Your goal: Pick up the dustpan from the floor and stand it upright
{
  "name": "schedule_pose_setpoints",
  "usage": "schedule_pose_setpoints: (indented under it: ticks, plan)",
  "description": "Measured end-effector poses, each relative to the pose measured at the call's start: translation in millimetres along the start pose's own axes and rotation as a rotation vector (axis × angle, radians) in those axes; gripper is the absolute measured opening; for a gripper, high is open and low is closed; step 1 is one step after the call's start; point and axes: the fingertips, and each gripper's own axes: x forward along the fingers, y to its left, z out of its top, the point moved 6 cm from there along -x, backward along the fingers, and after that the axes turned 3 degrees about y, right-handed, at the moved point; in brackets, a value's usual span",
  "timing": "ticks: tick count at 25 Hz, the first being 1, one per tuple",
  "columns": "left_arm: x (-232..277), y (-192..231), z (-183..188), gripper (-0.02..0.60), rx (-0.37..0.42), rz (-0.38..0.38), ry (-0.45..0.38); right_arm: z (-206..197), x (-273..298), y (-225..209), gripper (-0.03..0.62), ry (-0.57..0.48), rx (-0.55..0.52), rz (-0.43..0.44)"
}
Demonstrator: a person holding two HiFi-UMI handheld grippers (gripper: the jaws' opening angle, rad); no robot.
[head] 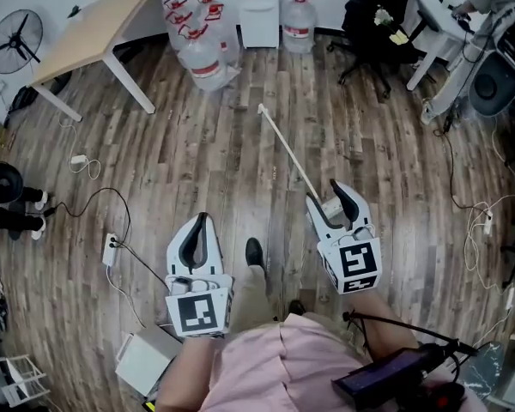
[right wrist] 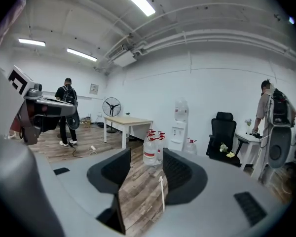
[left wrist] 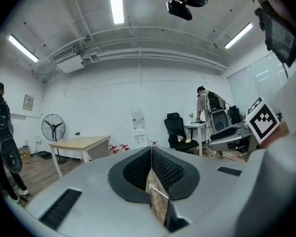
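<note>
The dustpan lies on the wooden floor, and its long white handle [head: 287,153] runs from the middle of the room back to a grey pan part [head: 330,209] by my right gripper. My right gripper [head: 338,192] hovers over that near end, open, with the handle [right wrist: 162,191] visible on the floor between its jaws and nothing gripped. My left gripper [head: 202,222] is held to the left, above bare floor and apart from the dustpan. Its jaws meet at the tips and hold nothing. A thin piece of the handle [left wrist: 158,192] shows below them.
Several water bottles [head: 202,51] stand at the back by a wooden table [head: 103,26] and a water dispenser [head: 259,7]. A black office chair [head: 373,20] is at the back right. A power strip with cables [head: 110,249] lies left. A person's legs [head: 13,209] are at far left.
</note>
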Motion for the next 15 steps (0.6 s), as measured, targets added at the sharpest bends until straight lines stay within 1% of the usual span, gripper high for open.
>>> schedule_pose_setpoints:
  ticks: [3,6,9,12,15]
  plan:
    - [43.9,35.9,9.4,0.014,-0.032,-0.019,-0.006,25.2,51.5,1.9,0.202,0.007,-0.003,-0.011]
    - [81.0,68.7,19.2,0.014,-0.028,-0.038,-0.022,51.5,97.1,3.3,0.202,-0.003,-0.009,-0.021]
    - [110.7,96.9,28.9,0.014,-0.027,-0.046,-0.057,77.5,133.2,5.9,0.202,-0.031,-0.024,-0.031]
    - [132.9,116.6,35.0,0.014,-0.03,-0.052,-0.074,96.1,156.6,4.5,0.199,-0.046,-0.038,-0.042]
    - [154.9,122.2,38.0,0.014,-0.03,-0.07,-0.062,105.4,171.5,-9.9,0.195,-0.043,-0.041,-0.062]
